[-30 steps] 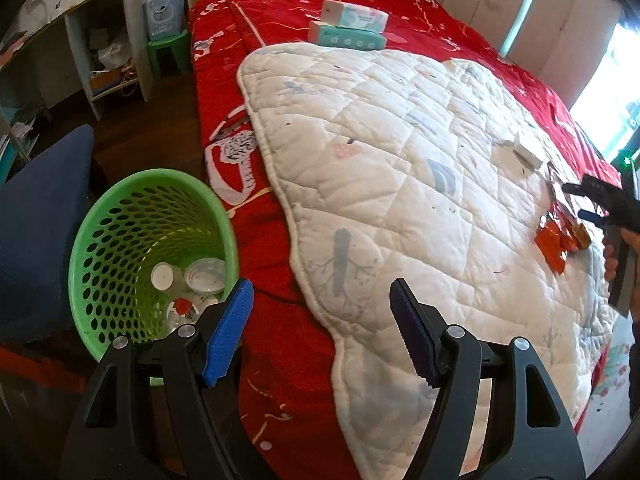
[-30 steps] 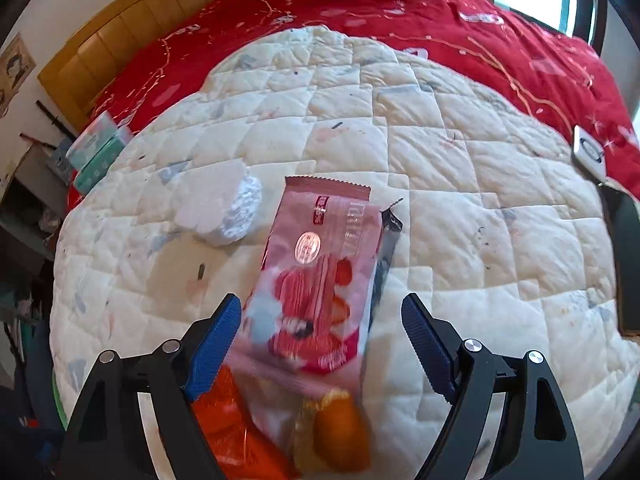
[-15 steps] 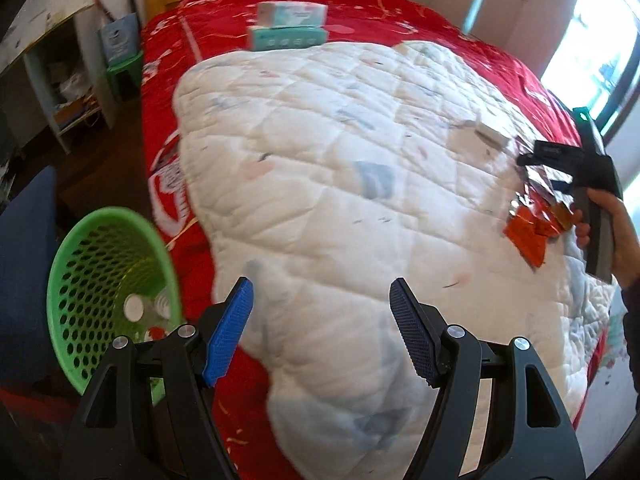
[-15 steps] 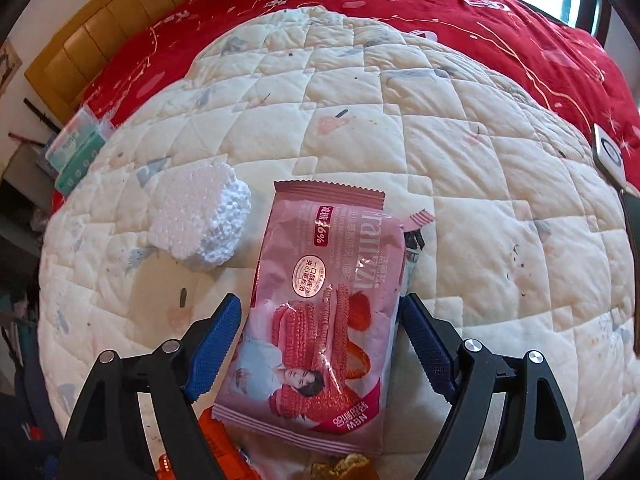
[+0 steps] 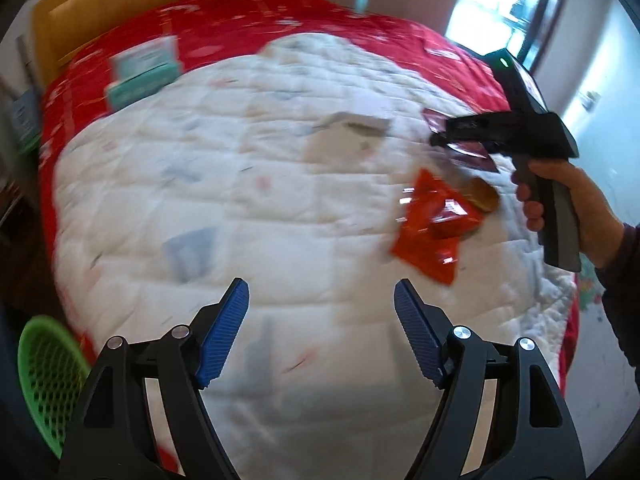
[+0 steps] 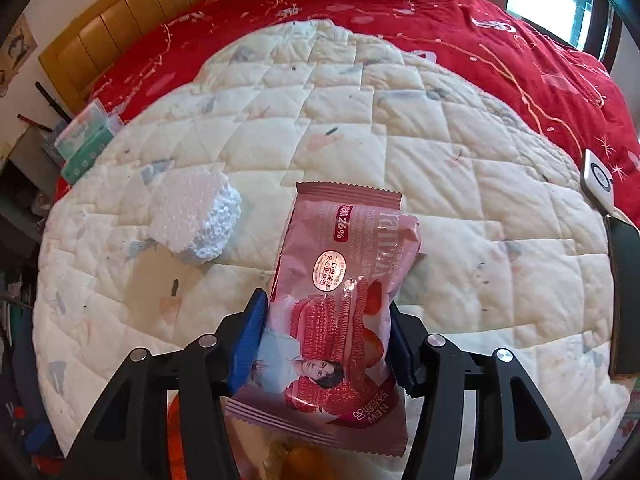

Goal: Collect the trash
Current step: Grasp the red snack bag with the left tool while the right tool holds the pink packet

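On the white quilt (image 6: pixel 460 208), close to where I stood, the right gripper (image 6: pixel 326 332) had its two blue pads pressed on the sides of a pink snack bag (image 6: pixel 344 292). Its jaws were closing, and the bag was squeezed between them. The top of the bag stuck out past the pads and bent a little. Under the bag's low end, a bit of orange wrapper (image 6: pixel 176 436) and something brown peeked out.

Beside the pink bag, on its left, sat a lump of white foam (image 6: pixel 196 216), apart from it. On the far right edge of the quilt lay a small white device (image 6: pixel 598 176).

The left gripper (image 5: pixel 320 324) hung over the near part of the quilt with nothing between its pads. Its jaws stood wide and were opening. Down by its left side was the rim of a green basket (image 5: pixel 48 368), off the bed. That view was blurry.

Farther over, an orange-red wrapper (image 5: pixel 432 224) lay on the quilt, with a brown piece (image 5: pixel 484 196) touching it. Just past them, a person's hand (image 5: pixel 560 200) held the right gripper's dark handle.

Far back, a teal box (image 6: pixel 86 148) with another box on top sat at the quilt's edge on the red bedspread (image 6: pixel 500 40). Behind that stood the wooden headboard (image 6: pixel 132 28).
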